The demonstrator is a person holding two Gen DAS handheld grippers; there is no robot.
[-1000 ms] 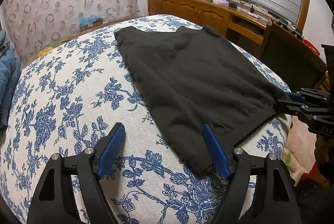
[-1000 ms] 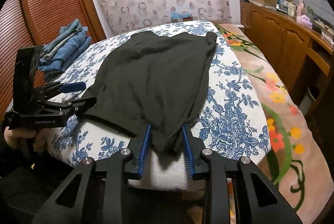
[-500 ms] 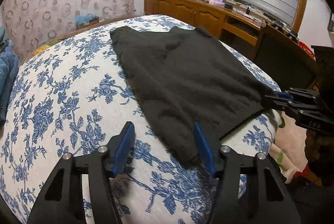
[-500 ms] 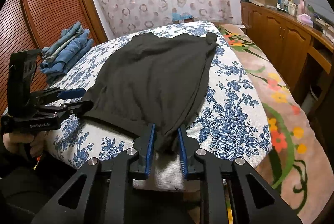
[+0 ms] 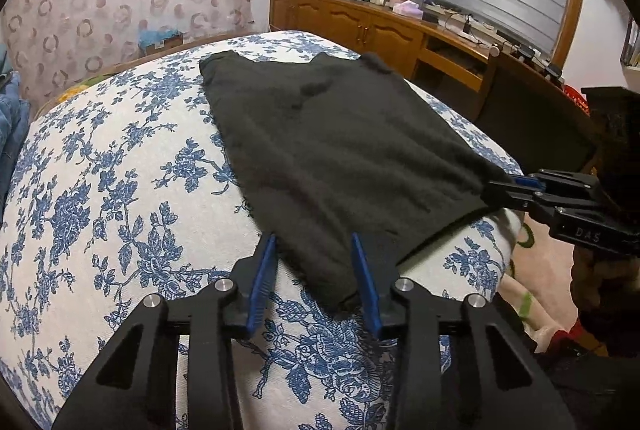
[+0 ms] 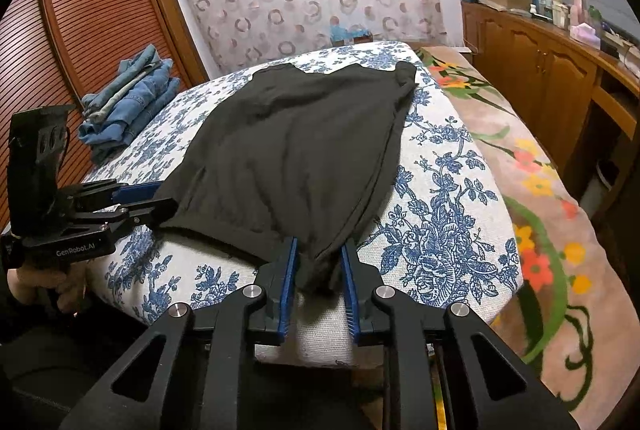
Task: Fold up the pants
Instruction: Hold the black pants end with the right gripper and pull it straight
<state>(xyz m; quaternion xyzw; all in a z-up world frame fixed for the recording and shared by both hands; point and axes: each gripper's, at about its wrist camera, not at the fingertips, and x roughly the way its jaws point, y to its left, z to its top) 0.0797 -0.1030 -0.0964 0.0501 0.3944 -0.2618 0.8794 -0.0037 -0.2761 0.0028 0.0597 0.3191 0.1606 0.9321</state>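
Note:
Black pants lie flat on a blue-flowered bed, waistband at the near edge. My left gripper has its jaws partly closed around the waistband's left corner, with a gap still showing. In the right wrist view the pants stretch away from me, and my right gripper has its blue pads pressed on the bunched right waistband corner. The left gripper also shows in the right wrist view, and the right gripper in the left wrist view.
A pile of blue jeans lies on the bed's far left. A wooden cabinet with clutter runs along the right wall. A wooden wardrobe stands on the left. A flowered rug lies to the right of the bed.
The left jaws have narrowed from wide open and moved forward around the left waistband corner. The right jaws have closed tighter on the right corner.

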